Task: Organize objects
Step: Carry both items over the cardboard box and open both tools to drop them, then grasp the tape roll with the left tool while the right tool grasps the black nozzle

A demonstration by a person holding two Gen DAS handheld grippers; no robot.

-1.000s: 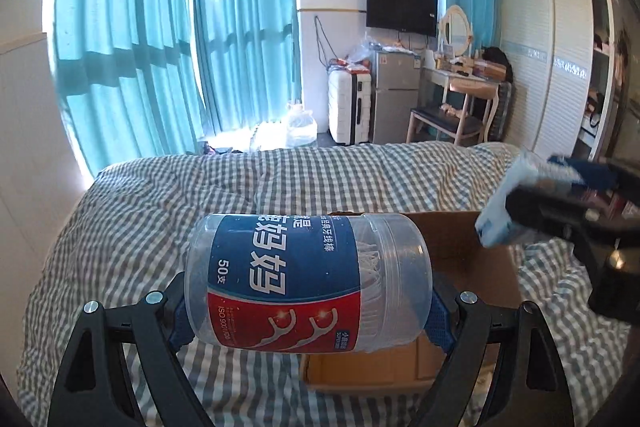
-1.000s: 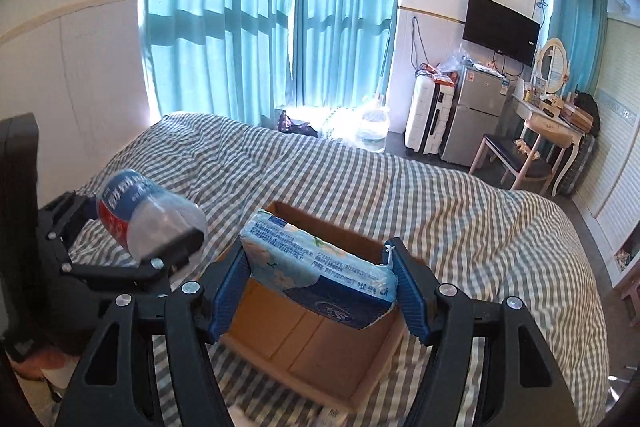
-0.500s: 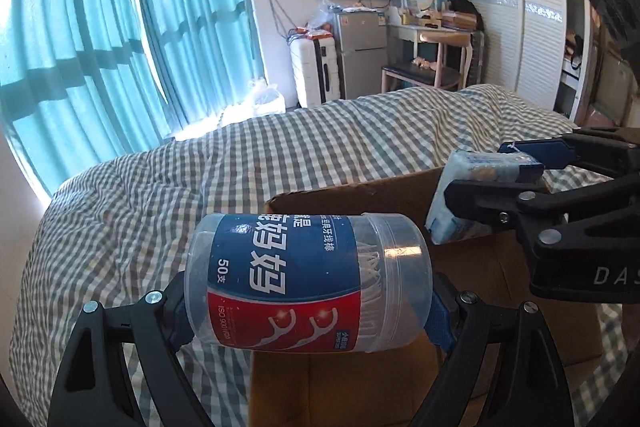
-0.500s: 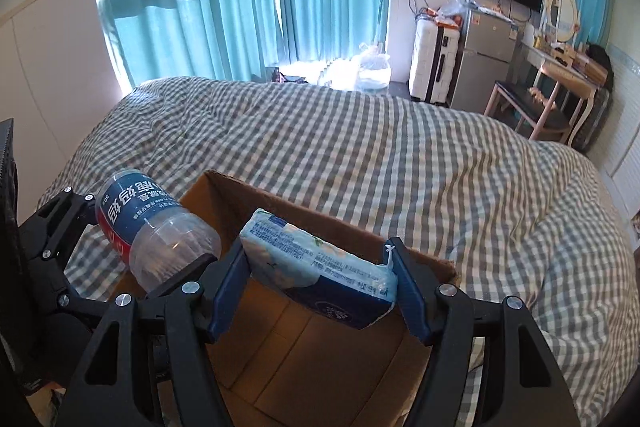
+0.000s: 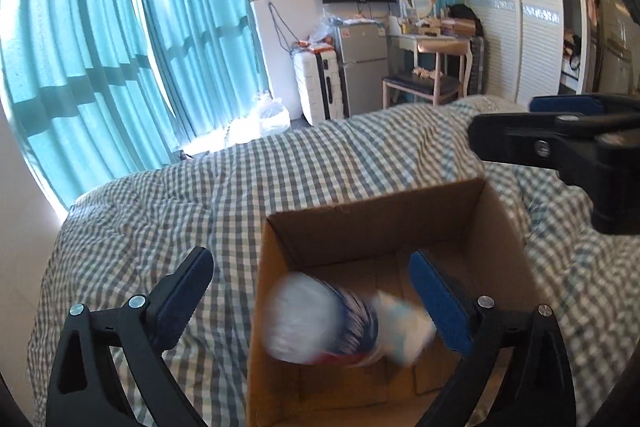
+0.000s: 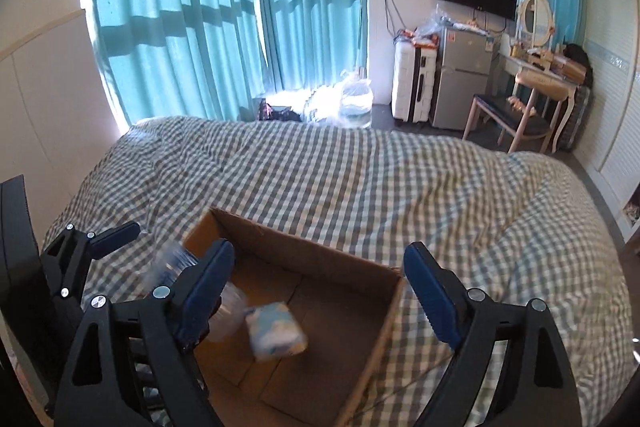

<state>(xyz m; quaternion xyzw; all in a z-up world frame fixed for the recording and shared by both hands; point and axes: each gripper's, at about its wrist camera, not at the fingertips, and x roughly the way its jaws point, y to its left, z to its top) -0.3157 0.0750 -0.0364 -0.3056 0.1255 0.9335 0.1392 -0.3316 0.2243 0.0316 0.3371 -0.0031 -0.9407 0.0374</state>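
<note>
An open cardboard box sits on the checked bed. My left gripper is open above its left side. A clear floss-pick jar with a blue and red label is blurred, in the box below it. It shows partly behind my right finger in the right wrist view. My right gripper is open over the box. A blue and white tissue pack is blurred inside the box beside the jar.
The grey checked bedspread surrounds the box. Teal curtains, a suitcase and small fridge, a chair and dressing table stand beyond the bed. A wardrobe is at the right.
Both grippers have opened. The jar has left my left gripper and the tissue pack has left my right gripper; both are now in the box, blurred by motion.
</note>
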